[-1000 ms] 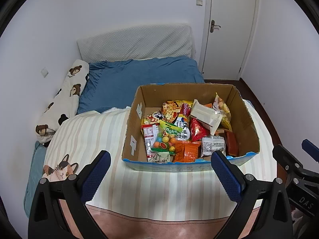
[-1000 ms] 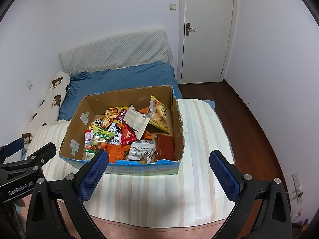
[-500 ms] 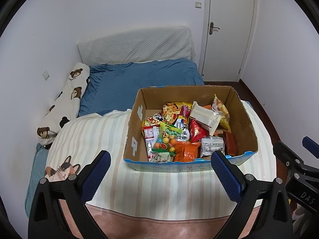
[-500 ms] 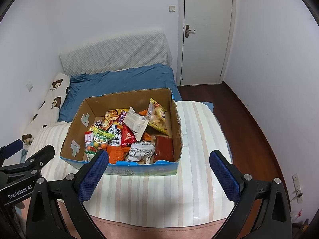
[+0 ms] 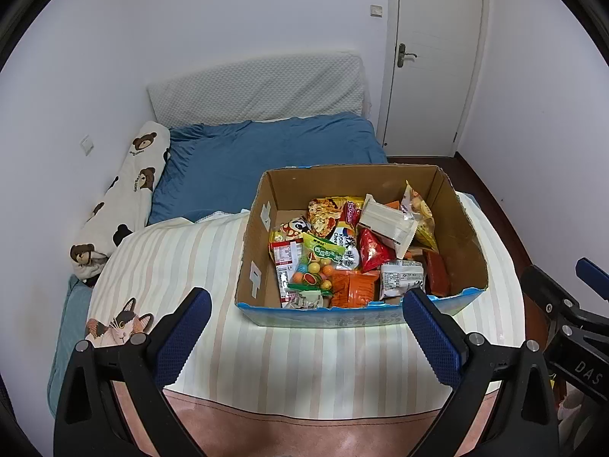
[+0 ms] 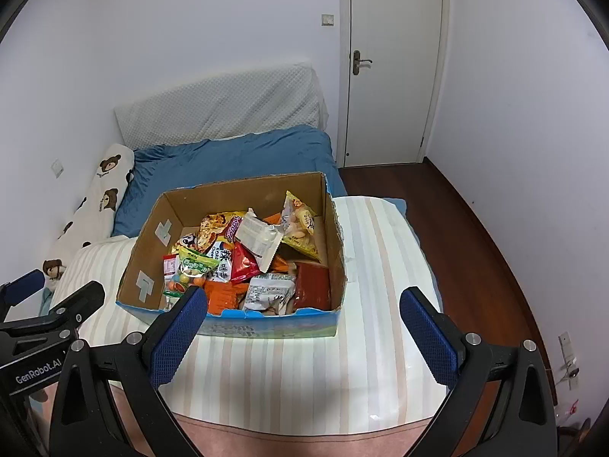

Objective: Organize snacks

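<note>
An open cardboard box [image 5: 259,251] with a blue lower edge stands on the striped bed cover; it also shows in the right wrist view [image 6: 148,243]. It holds several snack packets: a white packet [image 5: 384,222], a red one [image 5: 371,251], orange ones [image 5: 352,289] and a candy bag [image 5: 312,272]. My left gripper [image 5: 304,337] is open and empty, hovering in front of the box. My right gripper [image 6: 302,335] is open and empty, also short of the box's front edge.
The striped cover [image 5: 304,373] lies on a bed with a blue sheet [image 5: 266,156], a bear-print bolster [image 5: 121,198] at the left wall and a padded headboard [image 5: 259,91]. A white door [image 6: 392,64] and dark wood floor [image 6: 475,251] lie to the right.
Both views have drifted back slightly, so the box sits a little lower and farther. Both grippers stay open and empty. Nothing in the box has moved.
</note>
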